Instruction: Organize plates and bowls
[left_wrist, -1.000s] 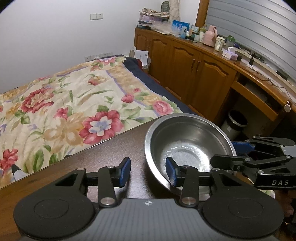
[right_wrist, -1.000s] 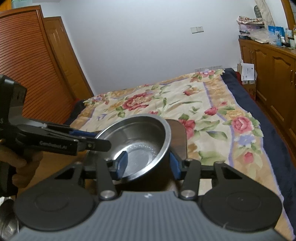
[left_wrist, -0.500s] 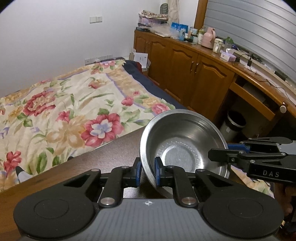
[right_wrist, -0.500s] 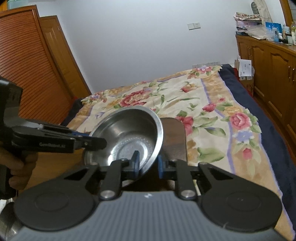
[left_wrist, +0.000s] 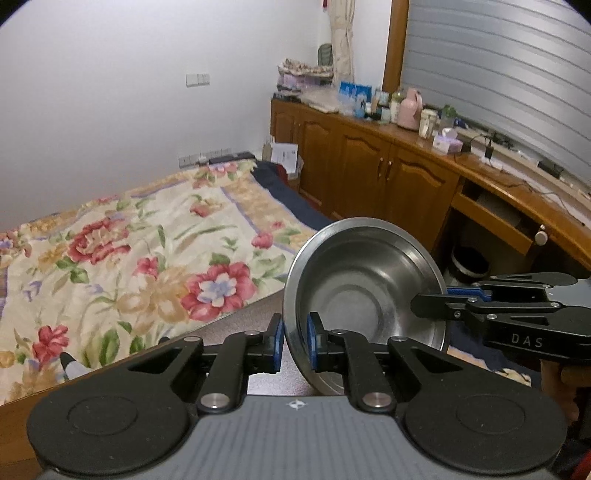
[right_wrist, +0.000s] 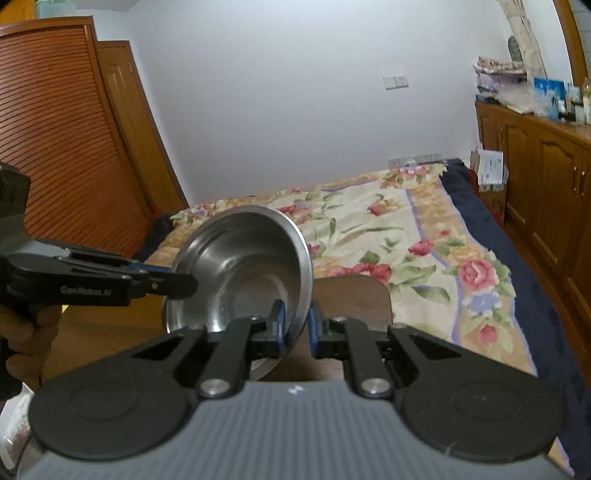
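Observation:
A steel bowl (left_wrist: 365, 280) hangs tilted above the brown wooden table (left_wrist: 229, 332), its inside facing the cameras. My left gripper (left_wrist: 295, 328) is shut on the bowl's left rim, one blue pad inside and one outside. In the left wrist view my right gripper (left_wrist: 428, 301) comes in from the right and pinches the opposite rim. The right wrist view shows the same bowl (right_wrist: 240, 266) with my right gripper (right_wrist: 295, 321) closing tight on its right rim, pads pressing the wall. There my left gripper (right_wrist: 181, 282) grips from the left, held by a hand.
A bed with a floral cover (left_wrist: 147, 251) lies just past the table edge. Wooden cabinets (left_wrist: 388, 177) with clutter on top run along the right, with a dark bin (left_wrist: 469, 258) below the desk. Louvred wardrobe doors (right_wrist: 55, 147) stand at the left.
Both grippers went from open around the bowl's rim to shut on it. The bowl has left the table, risen and tipped its opening toward the cameras.

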